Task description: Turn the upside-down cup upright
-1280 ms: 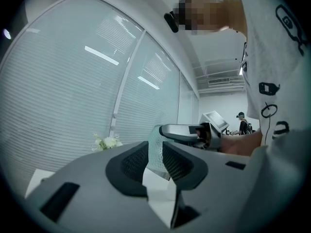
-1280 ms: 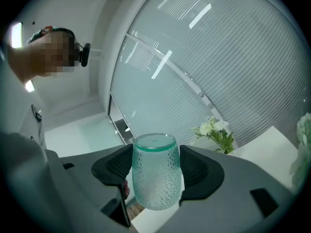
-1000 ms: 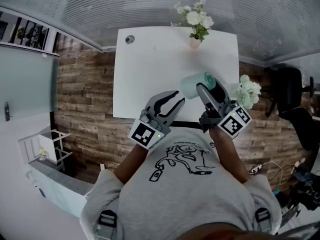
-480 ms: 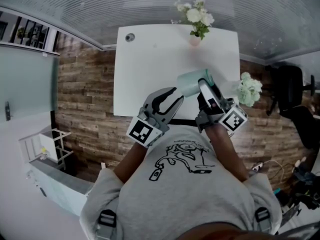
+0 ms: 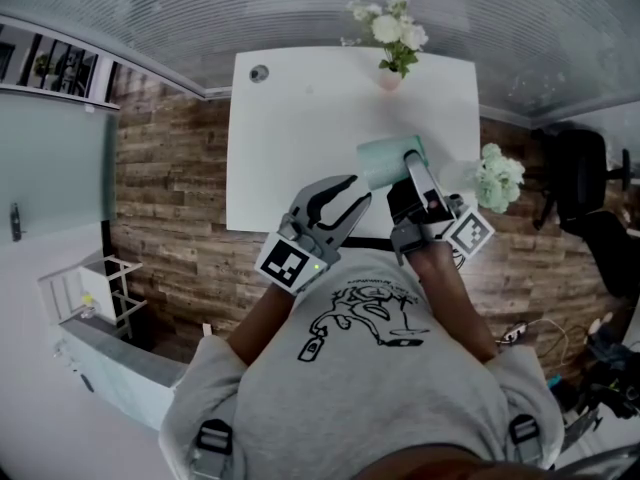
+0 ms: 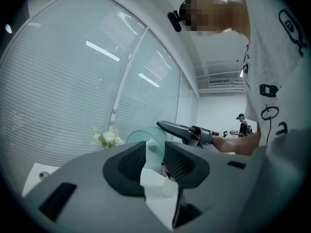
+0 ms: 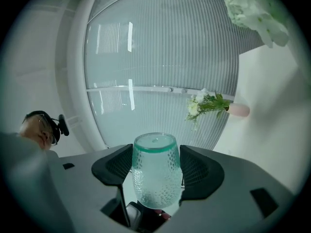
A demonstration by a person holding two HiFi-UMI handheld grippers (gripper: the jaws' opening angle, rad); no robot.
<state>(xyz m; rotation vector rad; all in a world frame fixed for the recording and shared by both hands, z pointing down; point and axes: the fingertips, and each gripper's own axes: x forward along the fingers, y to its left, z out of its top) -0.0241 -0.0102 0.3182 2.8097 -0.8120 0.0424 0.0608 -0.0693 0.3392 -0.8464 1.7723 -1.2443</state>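
A clear dimpled cup (image 5: 380, 163) with a teal rim hangs tilted on its side above the white table (image 5: 290, 138). My right gripper (image 5: 405, 168) is shut on it. In the right gripper view the cup (image 7: 156, 171) fills the gap of that gripper (image 7: 156, 152), a pad on each side and the teal ring at its far end. My left gripper (image 5: 355, 190) hovers just left of it. Its jaws have just been opening a little, and nothing is between them. In the left gripper view the cup (image 6: 148, 142) shows beyond that gripper (image 6: 155, 152).
A small pink vase of white flowers (image 5: 390, 43) stands at the table's far edge, and a small round fitting (image 5: 259, 76) sits at its far left corner. More white flowers (image 5: 495, 183) are at the right edge. A black chair (image 5: 580, 183) stands beyond, on the wood floor.
My right gripper has rolled with the cup in its grip; its marker cube has turned and the cup has swung slightly up and left. The left gripper has stayed in place.
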